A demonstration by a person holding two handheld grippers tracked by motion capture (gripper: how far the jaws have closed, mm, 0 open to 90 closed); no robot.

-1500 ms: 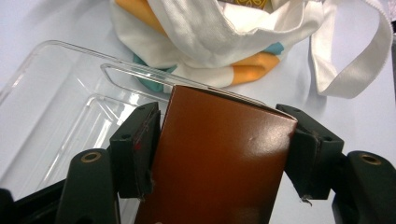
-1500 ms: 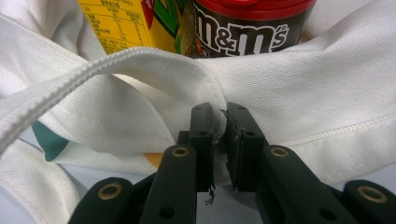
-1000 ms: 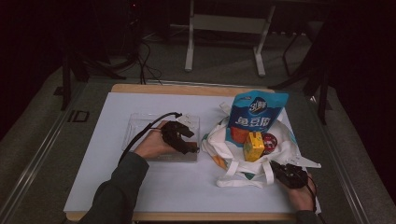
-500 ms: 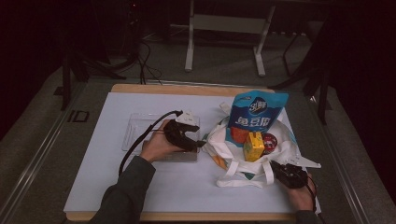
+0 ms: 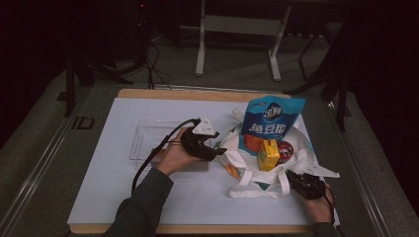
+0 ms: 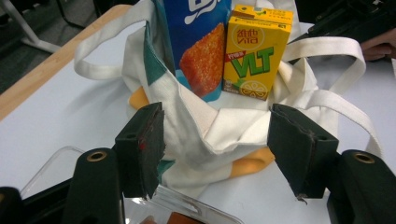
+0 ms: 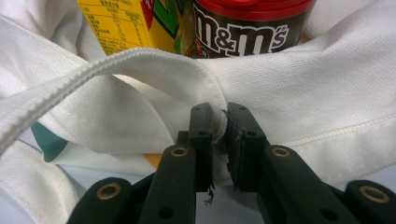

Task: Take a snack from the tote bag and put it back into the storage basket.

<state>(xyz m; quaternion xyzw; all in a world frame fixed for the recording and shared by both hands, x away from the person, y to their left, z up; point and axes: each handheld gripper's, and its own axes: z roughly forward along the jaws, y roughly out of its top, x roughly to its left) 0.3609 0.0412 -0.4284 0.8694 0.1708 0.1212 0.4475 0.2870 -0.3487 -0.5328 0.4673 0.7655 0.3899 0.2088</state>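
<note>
A white tote bag [image 5: 257, 181] lies on the table with a blue snack pouch [image 5: 271, 121], a yellow VLT drink carton [image 5: 268, 154] and a red-lidded M&M's tub [image 5: 285, 150] in it. My left gripper [image 5: 217, 152] is at the bag's left side. In the left gripper view its jaws [image 6: 217, 149] stand wide apart, the bag's rim [image 6: 201, 121] lies between and beyond them, and the pads do not press on it. At the bag's near right corner my right gripper [image 5: 292, 177] is shut on a fold of the bag's cloth [image 7: 303, 84], just below the tub [image 7: 247, 28].
A clear plastic tray [image 5: 148, 138] sits left of the bag, under and behind my left hand. White paper [image 5: 108, 187] covers the wooden table. Bag handles [image 5: 257, 190] spread toward the front edge. Dark floor and table legs lie beyond.
My left hand has moved right from over the clear tray to the bag's left side. The right hand and the bag have stayed put.
</note>
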